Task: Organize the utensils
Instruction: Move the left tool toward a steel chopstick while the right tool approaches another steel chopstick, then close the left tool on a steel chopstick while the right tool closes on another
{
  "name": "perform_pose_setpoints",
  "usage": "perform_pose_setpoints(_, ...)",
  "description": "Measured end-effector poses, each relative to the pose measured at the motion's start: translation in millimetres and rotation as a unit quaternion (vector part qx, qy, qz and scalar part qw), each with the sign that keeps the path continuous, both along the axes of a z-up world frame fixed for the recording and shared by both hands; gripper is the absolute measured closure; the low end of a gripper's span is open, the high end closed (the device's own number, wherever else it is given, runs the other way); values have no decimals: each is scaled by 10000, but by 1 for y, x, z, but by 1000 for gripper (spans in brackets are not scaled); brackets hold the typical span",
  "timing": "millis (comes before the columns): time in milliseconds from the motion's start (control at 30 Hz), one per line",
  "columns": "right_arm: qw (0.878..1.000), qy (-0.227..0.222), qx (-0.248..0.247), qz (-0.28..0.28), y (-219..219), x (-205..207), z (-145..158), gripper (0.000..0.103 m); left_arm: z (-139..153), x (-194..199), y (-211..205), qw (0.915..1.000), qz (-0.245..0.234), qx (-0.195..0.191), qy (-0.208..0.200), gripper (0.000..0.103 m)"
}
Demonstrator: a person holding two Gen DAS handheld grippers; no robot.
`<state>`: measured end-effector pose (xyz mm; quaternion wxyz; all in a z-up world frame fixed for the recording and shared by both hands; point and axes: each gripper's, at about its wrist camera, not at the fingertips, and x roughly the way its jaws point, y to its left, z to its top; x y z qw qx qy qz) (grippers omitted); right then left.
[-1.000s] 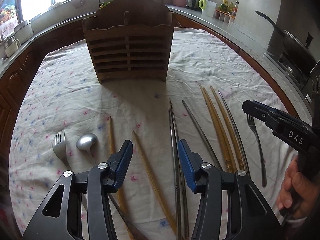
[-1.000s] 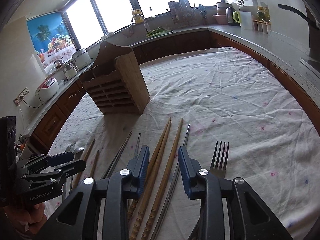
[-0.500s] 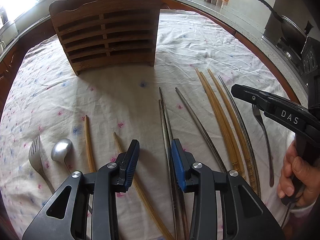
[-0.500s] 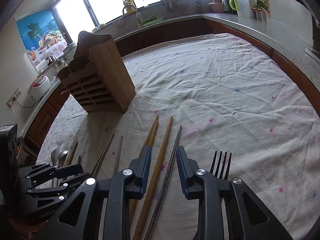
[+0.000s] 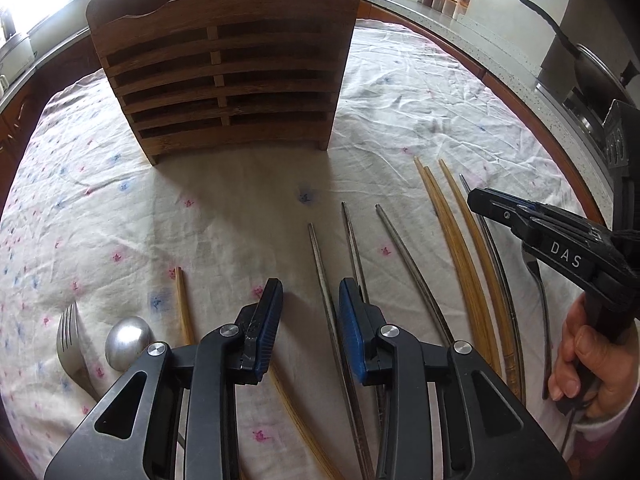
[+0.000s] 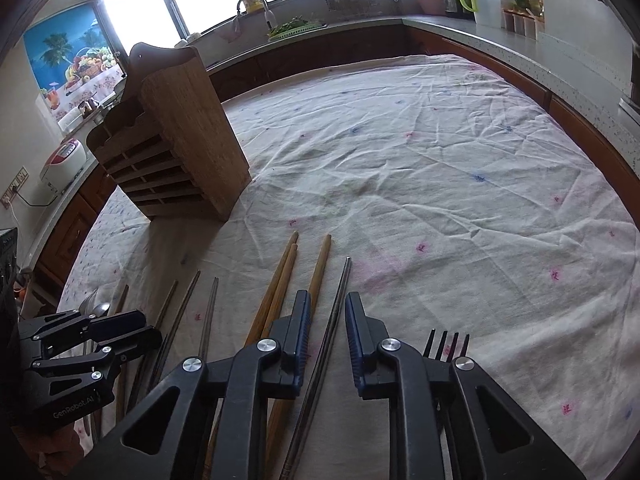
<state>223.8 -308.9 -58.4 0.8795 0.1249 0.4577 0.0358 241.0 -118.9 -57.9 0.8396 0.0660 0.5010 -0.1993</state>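
Here, left gripper closing astride a steel chopstick near the table's front edge, pads not yet touching; right gripper closing over another steel chopstick, both lengthwise toward the wooden holder.

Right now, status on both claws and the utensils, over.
Left claw closing around a metal chopstick, not gripped. Right claw closing around another metal chopstick, not gripped. Wooden holder upright; path clear.
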Motion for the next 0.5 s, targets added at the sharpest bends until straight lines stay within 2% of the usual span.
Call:
perform_pose_setpoints(133,9997,73,-212,15,-1,12,-3,88,-1,14,-11,9999,-45,134,-80,75)
perform_pose_setpoints(200,9991,97,-406,85,5,18,-3,88,-2,17,-20,9992,-109,335,-200,77)
perform_pose_setpoints(267,9981,113,-599,121,10,20,-3,87,-2,16,-27,9984,-202,441,-286,87)
perform_pose_setpoints(367,9958,122,-881,216,18,20,-3,88,-2,12,-33,9973,-318,529,-401,96)
perform_pose_setpoints(433,9960,114,-847,266,19,21,-2,95,-2,11,-34,9972,-314,530,-434,97)
perform_pose_setpoints(500,9973,120,-683,248,16,20,-2,97,-2,12,-33,9978,-260,464,-389,98)
